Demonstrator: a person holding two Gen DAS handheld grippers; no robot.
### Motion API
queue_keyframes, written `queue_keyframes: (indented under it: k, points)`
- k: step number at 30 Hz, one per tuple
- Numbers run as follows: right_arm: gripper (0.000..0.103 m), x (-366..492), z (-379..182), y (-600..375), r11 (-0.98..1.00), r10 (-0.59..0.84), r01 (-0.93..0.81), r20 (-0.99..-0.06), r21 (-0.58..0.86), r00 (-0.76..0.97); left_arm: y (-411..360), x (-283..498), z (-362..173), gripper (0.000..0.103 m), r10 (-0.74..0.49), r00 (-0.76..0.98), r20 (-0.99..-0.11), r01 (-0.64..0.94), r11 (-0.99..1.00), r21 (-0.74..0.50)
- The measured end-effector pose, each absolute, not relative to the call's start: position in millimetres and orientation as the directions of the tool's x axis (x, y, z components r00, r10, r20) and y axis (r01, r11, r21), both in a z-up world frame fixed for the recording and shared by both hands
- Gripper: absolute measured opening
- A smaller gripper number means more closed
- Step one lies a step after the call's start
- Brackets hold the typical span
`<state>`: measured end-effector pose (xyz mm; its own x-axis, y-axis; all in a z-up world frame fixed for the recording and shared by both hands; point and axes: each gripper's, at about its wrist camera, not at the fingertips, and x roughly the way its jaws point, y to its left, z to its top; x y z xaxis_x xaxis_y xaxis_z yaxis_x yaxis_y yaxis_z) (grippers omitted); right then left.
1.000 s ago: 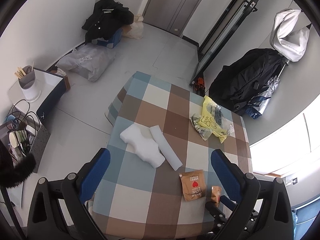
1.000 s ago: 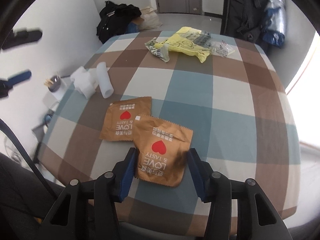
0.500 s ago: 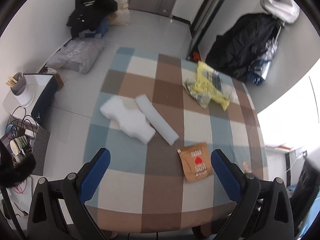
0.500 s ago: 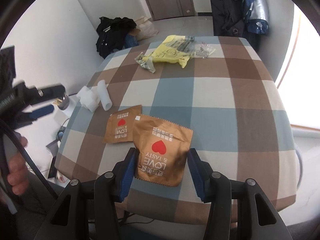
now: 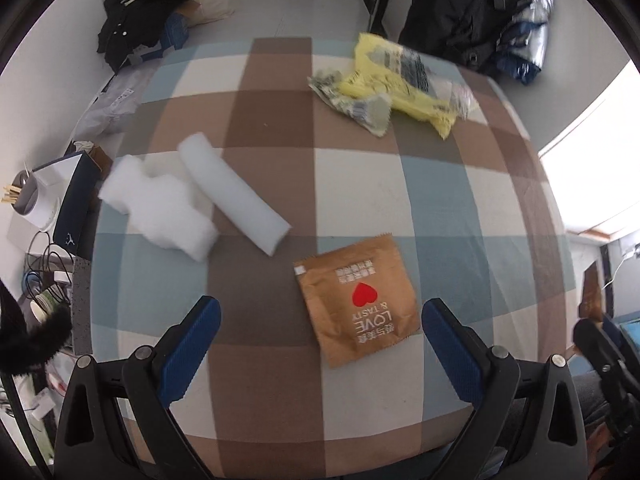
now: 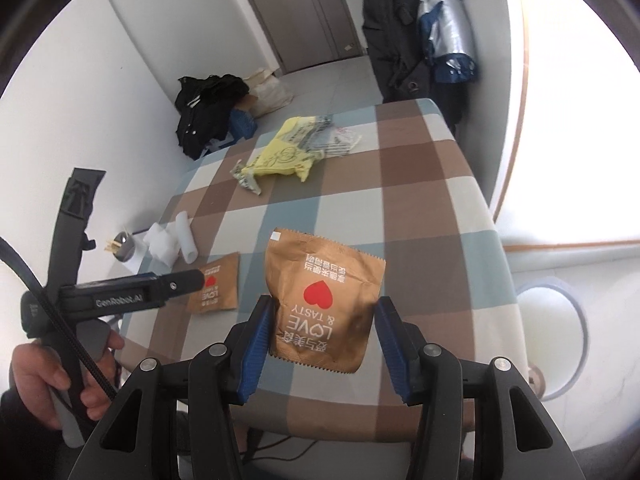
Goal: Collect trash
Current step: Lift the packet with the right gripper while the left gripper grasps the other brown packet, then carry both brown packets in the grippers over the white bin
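My right gripper (image 6: 322, 334) is shut on a brown "LOVE & TASTY" snack packet (image 6: 324, 300) and holds it up off the checked table (image 6: 420, 208). A second brown packet (image 5: 358, 300) lies flat on the table, just ahead of my open, empty left gripper (image 5: 320, 340); it also shows in the right wrist view (image 6: 218, 284). White foam pieces (image 5: 160, 204) and a white foam roll (image 5: 236, 196) lie at the table's left. A yellow plastic bag with crumpled wrappers (image 5: 400, 84) lies at the far side.
The left gripper's body (image 6: 120, 300) and the hand holding it show at the left of the right wrist view. Dark coats (image 5: 472, 8) hang beyond the table. A black bag (image 5: 140, 4) and a grey sack lie on the floor. A white bin (image 6: 548, 332) stands at the right.
My left gripper has come down closer to the table, towards the flat brown packet. My right gripper has lifted its packet up and back from the table.
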<state>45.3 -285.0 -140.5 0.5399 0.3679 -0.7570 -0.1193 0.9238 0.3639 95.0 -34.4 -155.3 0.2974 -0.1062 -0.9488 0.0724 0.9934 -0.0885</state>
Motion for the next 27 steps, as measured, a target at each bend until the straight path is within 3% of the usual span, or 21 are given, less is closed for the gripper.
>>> queue_keyframes:
  k: [18,21,25,27]
  points:
    - [0.05,40,-139,-301,0.905,0.4,-0.108,-0.741,0.411,0.539,-48,100,-166,0.098,-0.005,0.259,-0.966,0.094,0.995,0.02]
    - [0.05,40,-140,-301,0.906,0.398,-0.105,-0.742,0.409,0.539,-50,100,-164,0.088,-0.012,0.26,-0.966,0.101,0.995,0.015]
    - [0.05,40,-143,-303,0.905,0.396,-0.091,-0.748,0.415,0.532,-58,94,-157,0.064,-0.024,0.276,-0.961,0.125,0.992,0.011]
    - [0.05,39,-144,-302,0.907,0.393,-0.086,-0.751,0.413,0.53,-58,92,-155,0.057,-0.028,0.28,-0.96,0.131,0.991,0.01]
